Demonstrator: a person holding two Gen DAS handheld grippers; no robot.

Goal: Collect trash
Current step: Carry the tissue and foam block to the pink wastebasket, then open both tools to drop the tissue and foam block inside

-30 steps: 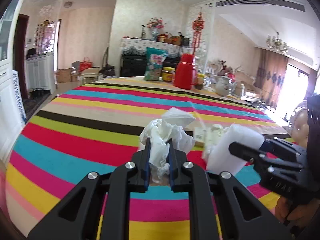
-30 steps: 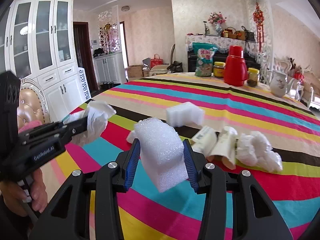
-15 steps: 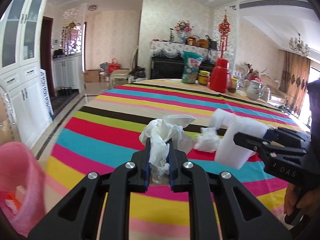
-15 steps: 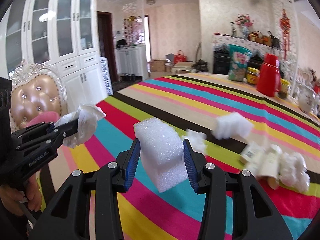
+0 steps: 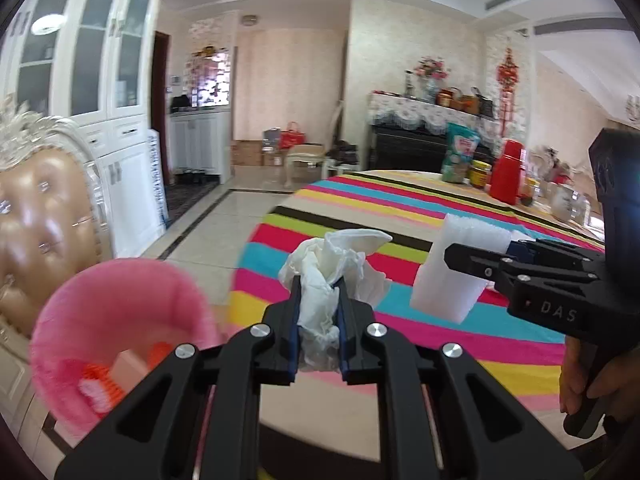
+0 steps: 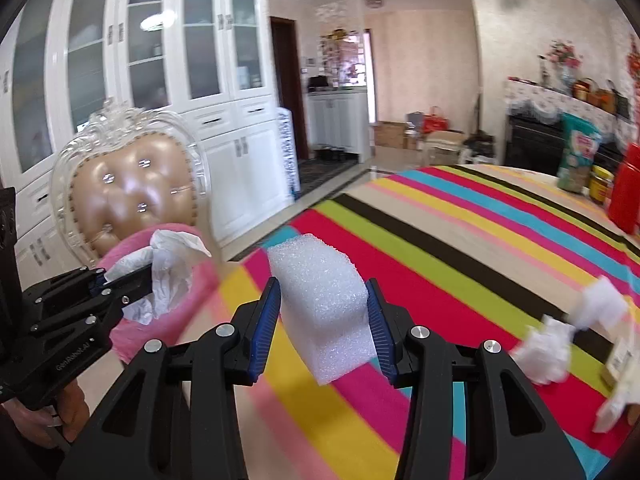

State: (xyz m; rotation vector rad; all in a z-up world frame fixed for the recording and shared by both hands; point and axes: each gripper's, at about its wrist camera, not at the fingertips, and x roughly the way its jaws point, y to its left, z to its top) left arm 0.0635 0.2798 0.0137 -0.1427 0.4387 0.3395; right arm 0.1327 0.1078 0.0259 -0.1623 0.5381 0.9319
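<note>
My left gripper (image 5: 318, 292) is shut on a crumpled white tissue (image 5: 332, 264), held over the left rim of the striped table (image 5: 400, 216). To its right, my right gripper (image 5: 452, 258) is shut on a white foam block (image 5: 452, 280). In the right wrist view the foam block (image 6: 324, 304) sits between the blue pads of the right gripper (image 6: 324, 300), and the left gripper (image 6: 140, 276) holds the tissue (image 6: 168, 272) in front of a pink bin (image 6: 136, 332). The pink bin (image 5: 104, 320) stands low at the left, off the table, with orange and pink scraps inside.
More white wads (image 6: 548, 348) and a paper packet (image 6: 620, 360) lie on the cloth at the right. A padded chair (image 6: 128, 196) stands behind the bin, white cabinets (image 6: 120, 80) beyond. A red thermos (image 5: 510, 178), jar and snack bag (image 5: 460, 152) stand at the table's far side.
Both grippers have swung left with their loads, from over the table's middle to its left edge. The pink bin and the chair have come into view.
</note>
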